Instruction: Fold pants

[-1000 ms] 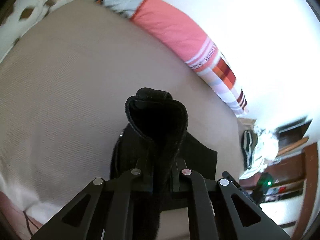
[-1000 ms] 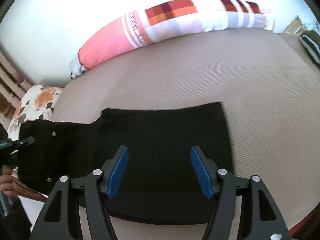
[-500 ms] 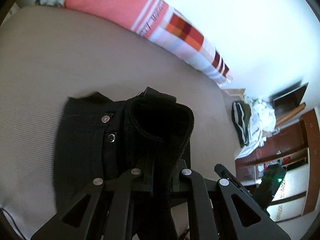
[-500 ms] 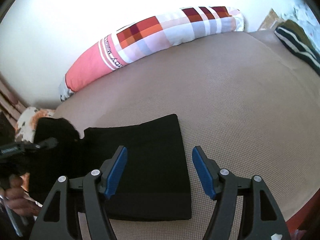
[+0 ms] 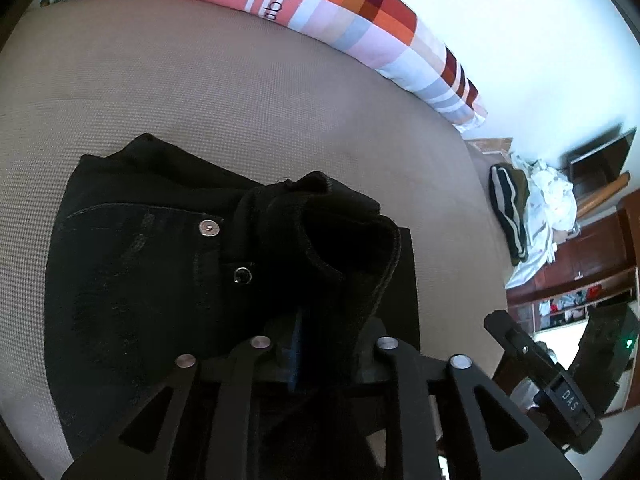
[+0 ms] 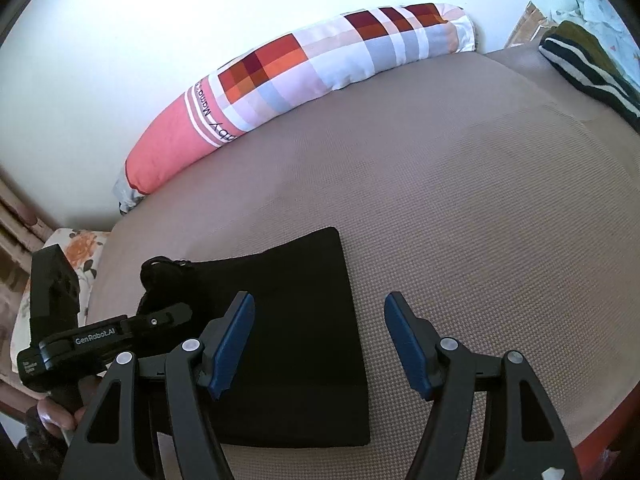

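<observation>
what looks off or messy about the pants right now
The waistband end of the black pants is bunched in the shut left tool, not flat. The folded part lies neat under the open right tool.

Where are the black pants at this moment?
In the right wrist view the black pants lie folded on the beige bed, lower left, their left end pinched in the left gripper.

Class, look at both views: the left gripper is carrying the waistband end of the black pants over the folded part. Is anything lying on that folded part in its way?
Nothing visible: the folded part of the pants is bare; right gripper hovers open above it.
</observation>
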